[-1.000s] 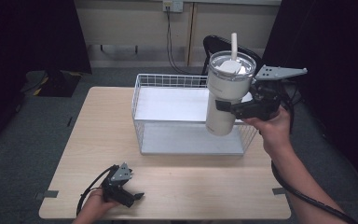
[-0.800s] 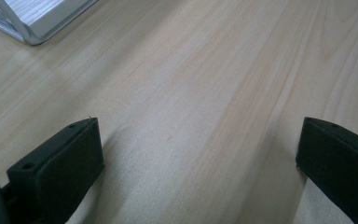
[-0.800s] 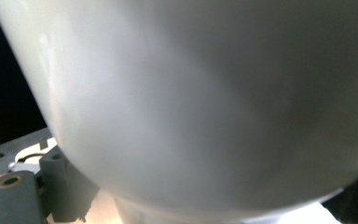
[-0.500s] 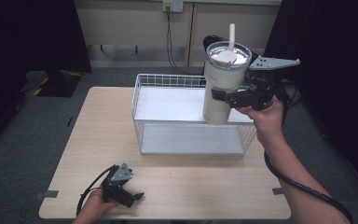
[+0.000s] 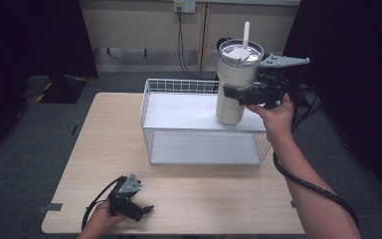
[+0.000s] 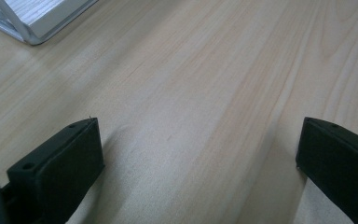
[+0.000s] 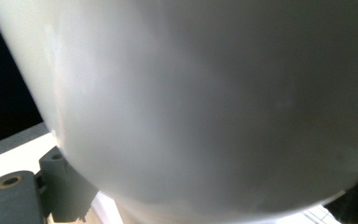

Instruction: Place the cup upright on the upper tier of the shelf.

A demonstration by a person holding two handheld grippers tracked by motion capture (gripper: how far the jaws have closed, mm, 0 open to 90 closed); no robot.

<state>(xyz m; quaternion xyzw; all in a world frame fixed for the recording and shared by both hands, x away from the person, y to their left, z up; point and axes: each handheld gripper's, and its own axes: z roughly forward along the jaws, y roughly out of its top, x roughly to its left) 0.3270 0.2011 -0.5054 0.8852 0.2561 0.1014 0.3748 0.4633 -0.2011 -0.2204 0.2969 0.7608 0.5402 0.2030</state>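
A tall white tumbler (image 5: 231,112) with a clear lid and a white straw (image 5: 246,32) is held nearly upright over the right half of a white wire basket (image 5: 148,124). My right gripper (image 5: 236,93) is shut on the tumbler's middle from the right side. In the right gripper view the tumbler's wall (image 7: 205,93) fills the frame, with the right gripper (image 7: 209,205) clamped around it. My left gripper (image 5: 142,210) rests on the wooden table (image 5: 104,139) near its front edge. In the left gripper view the left gripper (image 6: 200,158) is open, with bare table between its jaws.
The basket takes up the table's back middle; its corner (image 6: 32,18) shows at the top left of the left gripper view. A cable (image 5: 308,184) trails from the right gripper along the forearm. Dark curtains stand on both sides and a wall with an outlet behind.
The right gripper has carried the tumbler upward and slightly left over the basket, and brought it more upright. The left gripper has not moved.
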